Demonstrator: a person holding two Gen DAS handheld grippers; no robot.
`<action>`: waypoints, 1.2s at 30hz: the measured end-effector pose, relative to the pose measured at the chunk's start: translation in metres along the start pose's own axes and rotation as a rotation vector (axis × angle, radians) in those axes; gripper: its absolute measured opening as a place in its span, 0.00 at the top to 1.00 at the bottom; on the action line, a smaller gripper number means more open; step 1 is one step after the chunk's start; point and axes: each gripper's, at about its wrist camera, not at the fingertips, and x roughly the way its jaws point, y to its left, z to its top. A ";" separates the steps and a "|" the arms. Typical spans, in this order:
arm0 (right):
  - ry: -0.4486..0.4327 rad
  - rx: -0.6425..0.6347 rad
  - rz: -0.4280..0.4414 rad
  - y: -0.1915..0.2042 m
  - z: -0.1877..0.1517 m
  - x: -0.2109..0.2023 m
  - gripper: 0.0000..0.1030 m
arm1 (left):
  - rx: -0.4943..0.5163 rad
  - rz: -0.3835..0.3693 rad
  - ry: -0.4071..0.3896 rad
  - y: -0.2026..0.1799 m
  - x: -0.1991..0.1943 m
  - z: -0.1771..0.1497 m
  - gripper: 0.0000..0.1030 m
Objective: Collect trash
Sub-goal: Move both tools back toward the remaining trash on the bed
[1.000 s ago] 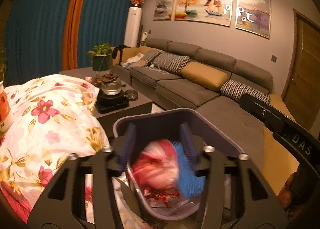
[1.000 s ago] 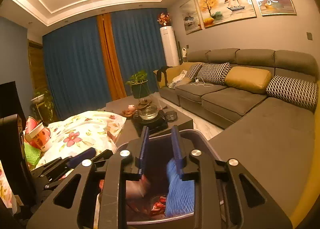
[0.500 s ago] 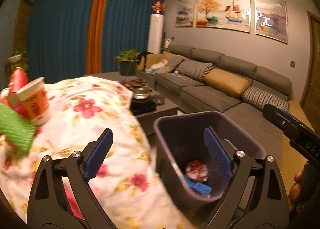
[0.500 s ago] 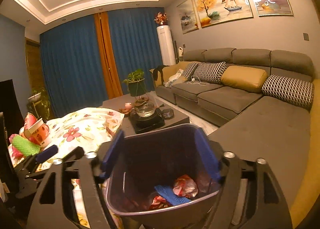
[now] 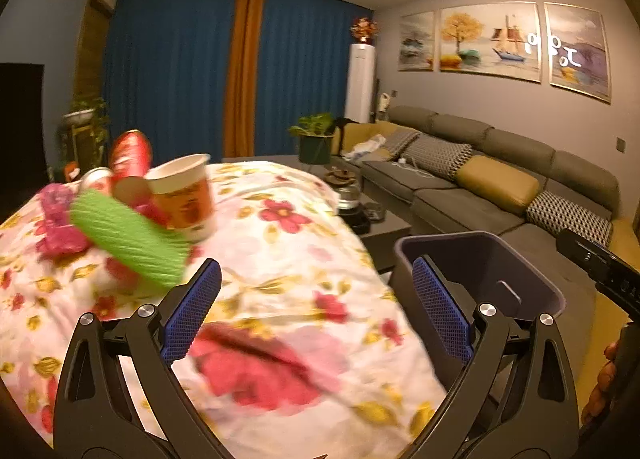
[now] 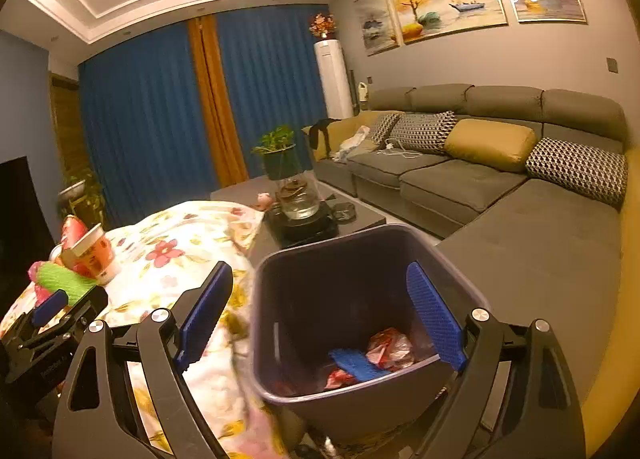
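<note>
A dark purple trash bin (image 6: 320,267) stands beside the floral-clothed table (image 5: 288,259); it holds a blue foam net (image 6: 356,365) and a crumpled red-white wrapper (image 6: 390,347). It also shows in the left wrist view (image 5: 480,251). My right gripper (image 6: 322,319) is open and empty over the bin. My left gripper (image 5: 316,311) is open and empty over the table, and it also shows in the right wrist view (image 6: 52,307). A pile of trash lies at the table's far left: a green foam net (image 5: 128,239), an orange paper cup (image 5: 184,195), a red packet (image 5: 130,155), pink scraps (image 5: 60,227).
A grey sectional sofa (image 6: 500,187) with cushions runs along the right wall. A dark coffee table (image 6: 312,223) with a glass teapot (image 6: 298,199) and a potted plant (image 6: 278,155) stands beyond the bin. Blue curtains (image 5: 168,75) hang behind.
Both grippers opened and let the wrapper and blue net fall into the bin. My left gripper then swung left, from the bin to over the table, toward the trash pile.
</note>
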 end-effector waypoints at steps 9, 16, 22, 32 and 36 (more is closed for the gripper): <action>0.001 -0.045 0.061 0.046 -0.003 -0.004 0.17 | -0.045 0.083 -0.008 0.047 -0.025 -0.001 0.08; 0.019 -0.085 0.112 0.086 -0.011 -0.001 0.17 | -0.076 0.143 -0.011 0.084 -0.041 -0.002 0.08; 0.027 -0.134 0.164 0.127 -0.019 0.001 0.17 | -0.105 0.205 -0.018 0.121 -0.055 -0.005 0.08; 0.061 -0.235 0.298 0.209 -0.034 0.018 0.17 | -0.141 0.333 -0.037 0.180 -0.075 -0.005 0.08; 0.074 -0.285 0.349 0.248 -0.040 0.029 0.17 | -0.167 0.380 -0.040 0.204 -0.082 -0.005 0.08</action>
